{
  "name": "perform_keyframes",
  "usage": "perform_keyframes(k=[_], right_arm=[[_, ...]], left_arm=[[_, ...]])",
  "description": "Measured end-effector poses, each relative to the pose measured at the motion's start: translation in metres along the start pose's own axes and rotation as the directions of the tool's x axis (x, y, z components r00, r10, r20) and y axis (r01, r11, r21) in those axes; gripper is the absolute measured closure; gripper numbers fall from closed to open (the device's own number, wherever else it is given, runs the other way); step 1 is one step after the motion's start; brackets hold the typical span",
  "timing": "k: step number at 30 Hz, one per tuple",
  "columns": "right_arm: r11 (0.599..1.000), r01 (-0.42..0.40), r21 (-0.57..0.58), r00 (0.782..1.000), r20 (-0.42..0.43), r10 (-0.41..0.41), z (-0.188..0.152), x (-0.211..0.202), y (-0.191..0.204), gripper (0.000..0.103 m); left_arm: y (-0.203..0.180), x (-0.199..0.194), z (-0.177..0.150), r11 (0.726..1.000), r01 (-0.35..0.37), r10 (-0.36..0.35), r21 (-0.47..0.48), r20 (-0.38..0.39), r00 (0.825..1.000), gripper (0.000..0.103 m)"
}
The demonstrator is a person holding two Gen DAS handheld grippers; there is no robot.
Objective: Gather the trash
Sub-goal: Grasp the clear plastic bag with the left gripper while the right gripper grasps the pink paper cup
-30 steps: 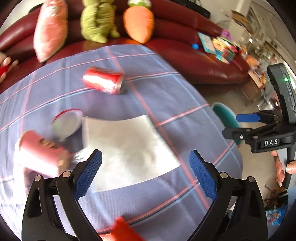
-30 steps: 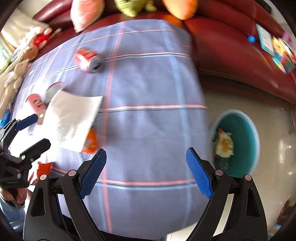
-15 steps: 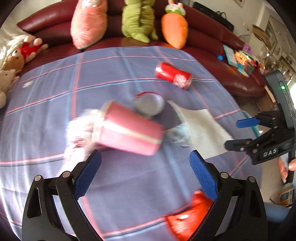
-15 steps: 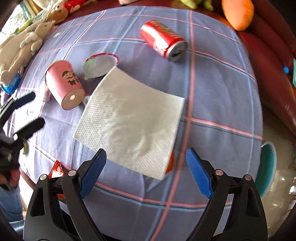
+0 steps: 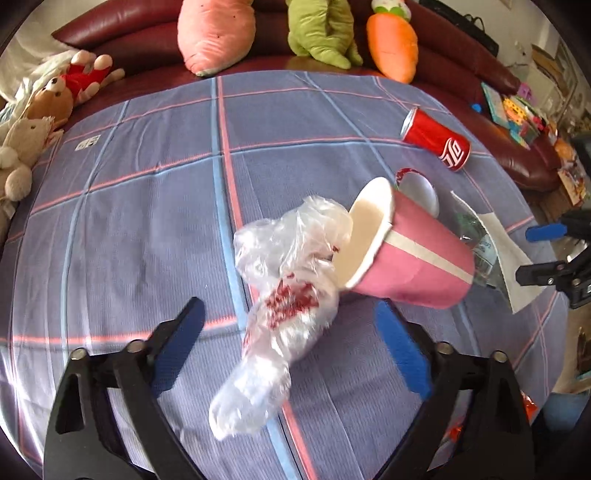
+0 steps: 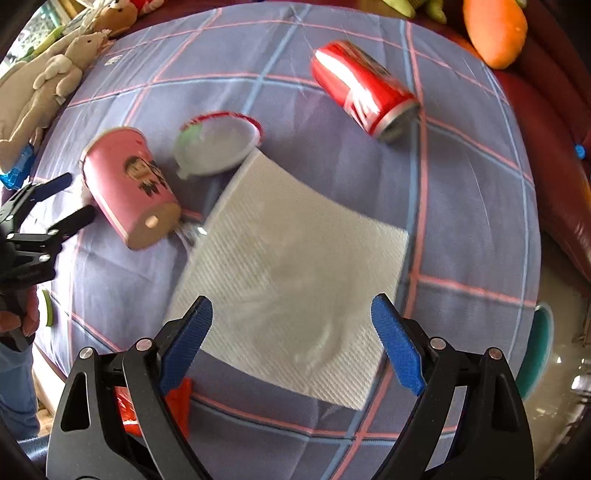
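A crumpled clear plastic bag (image 5: 288, 280) with red print lies on the plaid cloth between the fingers of my left gripper (image 5: 288, 317). Its jaws are closing, and the pads stand clear of the bag. A pink paper cup (image 5: 413, 258) lies on its side, its mouth against the bag. Behind it are a round lid (image 5: 417, 188) and a red cola can (image 5: 436, 142). My right gripper (image 6: 291, 306) hangs open over a flat white napkin (image 6: 295, 266). From there the cup (image 6: 129, 188), lid (image 6: 218, 144) and can (image 6: 362, 96) lie beyond it.
A dark red sofa (image 5: 129, 40) with plush toys (image 5: 218, 33) curves behind the table. A teal bin (image 6: 535, 350) stands on the floor off the table's right edge. A red wrapper (image 6: 177, 402) lies near the front edge. A person's hand (image 6: 22, 314) holds the left gripper.
The left gripper swung left from the napkin to the plastic bag and cup, and its jaws have narrowed. The right gripper moved left from the table's right side to above the napkin, still open.
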State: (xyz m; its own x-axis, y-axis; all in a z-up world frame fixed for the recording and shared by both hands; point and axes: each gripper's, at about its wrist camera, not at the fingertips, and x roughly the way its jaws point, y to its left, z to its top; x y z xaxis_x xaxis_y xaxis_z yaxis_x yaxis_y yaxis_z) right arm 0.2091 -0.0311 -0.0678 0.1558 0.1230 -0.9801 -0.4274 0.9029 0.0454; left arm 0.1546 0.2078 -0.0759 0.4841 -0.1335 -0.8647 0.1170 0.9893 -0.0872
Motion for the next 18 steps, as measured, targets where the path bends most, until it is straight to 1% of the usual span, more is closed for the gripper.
perform_keyframes(k=[1, 2, 3, 4, 7, 12, 15, 18], right_arm=[[1.000, 0.000, -0.019, 1.000, 0.003, 0.000, 0.005, -0.001, 0.006, 0.019], [0.999, 0.000, -0.036, 1.000, 0.005, 0.000, 0.010, -0.001, 0.011, 0.019], [0.999, -0.005, -0.051, 1.000, 0.005, 0.005, 0.016, -0.001, 0.017, 0.019], [0.998, -0.013, -0.064, 1.000, 0.004, 0.014, 0.020, -0.001, 0.022, 0.019], [0.994, -0.048, -0.100, 0.999, 0.002, 0.049, 0.032, 0.001, 0.041, 0.019], [0.978, -0.077, -0.193, 0.996, 0.018, 0.083, 0.054, 0.006, 0.087, 0.019], [0.966, -0.100, -0.236, 0.994, 0.019, 0.108, 0.066, 0.011, 0.108, 0.019], [0.957, -0.103, -0.272, 0.994, 0.010, 0.110, 0.075, 0.019, 0.124, 0.019]], left_arm=[[-0.001, 0.003, 0.002, 1.000, 0.009, -0.009, 0.000, -0.007, 1.000, 0.036], [0.000, 0.007, 0.002, 1.000, 0.022, -0.022, -0.003, -0.023, 0.999, 0.066], [0.000, 0.010, 0.002, 1.000, 0.028, -0.029, -0.011, -0.036, 0.999, 0.066], [0.002, 0.008, 0.001, 0.999, 0.023, -0.024, -0.022, -0.024, 0.999, 0.067], [0.009, -0.004, -0.005, 0.997, 0.046, -0.045, -0.064, 0.005, 0.999, 0.068], [0.027, -0.021, -0.017, 0.991, 0.031, -0.028, -0.132, 0.027, 0.999, 0.067], [0.037, -0.029, -0.024, 0.985, 0.021, -0.016, -0.174, 0.033, 0.999, 0.067], [0.043, -0.034, -0.030, 0.979, 0.013, -0.006, -0.205, 0.036, 0.999, 0.067]])
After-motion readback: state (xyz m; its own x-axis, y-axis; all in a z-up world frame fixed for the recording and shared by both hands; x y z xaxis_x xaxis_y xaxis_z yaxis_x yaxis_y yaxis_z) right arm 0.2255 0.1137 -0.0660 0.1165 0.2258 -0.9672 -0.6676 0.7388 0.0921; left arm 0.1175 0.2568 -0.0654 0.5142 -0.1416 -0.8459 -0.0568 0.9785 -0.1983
